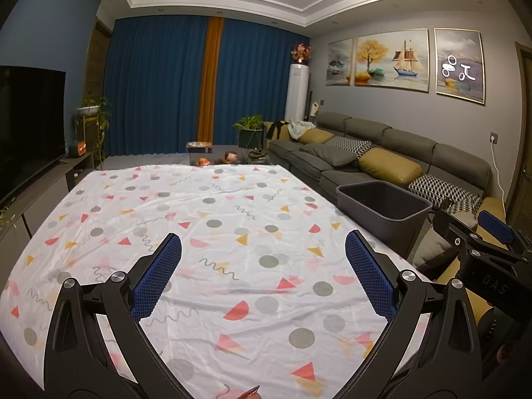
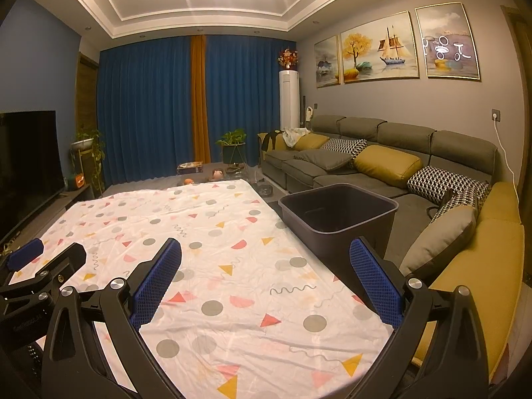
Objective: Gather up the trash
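A dark grey bin (image 1: 382, 207) stands off the table's right edge; in the right wrist view it (image 2: 339, 214) looks empty. The table wears a white cloth (image 1: 216, 232) with coloured shapes, also in the right wrist view (image 2: 216, 249). No trash shows on the cloth, except a small reddish-brown edge (image 1: 249, 391) at the bottom rim of the left wrist view. My left gripper (image 1: 262, 249) is open and empty above the near half of the table. My right gripper (image 2: 266, 252) is open and empty, right of the left one, near the bin.
A grey sofa (image 2: 382, 159) with yellow and patterned cushions runs along the right wall behind the bin. A TV (image 1: 30, 126) on a low cabinet stands at the left. Plants, toys and a low table (image 1: 199, 148) lie beyond the table's far edge, before blue curtains.
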The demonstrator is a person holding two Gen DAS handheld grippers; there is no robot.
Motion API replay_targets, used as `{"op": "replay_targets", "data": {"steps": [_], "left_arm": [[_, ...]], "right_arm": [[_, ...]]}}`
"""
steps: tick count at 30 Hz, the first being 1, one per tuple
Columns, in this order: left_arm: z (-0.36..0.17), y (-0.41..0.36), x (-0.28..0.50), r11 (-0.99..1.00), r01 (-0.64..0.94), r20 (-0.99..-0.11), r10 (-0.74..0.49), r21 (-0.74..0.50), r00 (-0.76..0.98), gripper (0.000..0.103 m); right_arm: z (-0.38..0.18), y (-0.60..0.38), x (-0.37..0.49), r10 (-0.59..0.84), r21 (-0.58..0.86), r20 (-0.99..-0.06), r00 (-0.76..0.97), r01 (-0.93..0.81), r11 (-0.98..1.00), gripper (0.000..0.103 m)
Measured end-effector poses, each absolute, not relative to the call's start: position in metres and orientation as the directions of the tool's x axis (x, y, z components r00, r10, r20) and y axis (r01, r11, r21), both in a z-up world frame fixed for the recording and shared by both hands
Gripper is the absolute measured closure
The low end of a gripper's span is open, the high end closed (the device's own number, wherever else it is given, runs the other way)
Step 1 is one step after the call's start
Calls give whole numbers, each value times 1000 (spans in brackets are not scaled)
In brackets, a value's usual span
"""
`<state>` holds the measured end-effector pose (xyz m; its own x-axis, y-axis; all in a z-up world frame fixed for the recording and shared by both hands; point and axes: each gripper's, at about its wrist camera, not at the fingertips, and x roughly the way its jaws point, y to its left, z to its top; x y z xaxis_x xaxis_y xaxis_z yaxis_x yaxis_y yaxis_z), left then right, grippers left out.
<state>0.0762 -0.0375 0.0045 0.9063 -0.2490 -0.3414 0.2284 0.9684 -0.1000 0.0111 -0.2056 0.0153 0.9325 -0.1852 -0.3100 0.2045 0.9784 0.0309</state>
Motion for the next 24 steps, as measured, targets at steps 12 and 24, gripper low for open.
{"op": "replay_targets", "data": {"steps": [12,24], "left_arm": [[5,-37,74,969,224,-343,-247,-106,906,6],[5,-36,74,969,224,-339,-247,-108,908,6]], "right_arm": [[16,-205,10,-184,31,-307,934,203,979,5],[17,-204,12,-180,38,-308,934,201,979,5]]}}
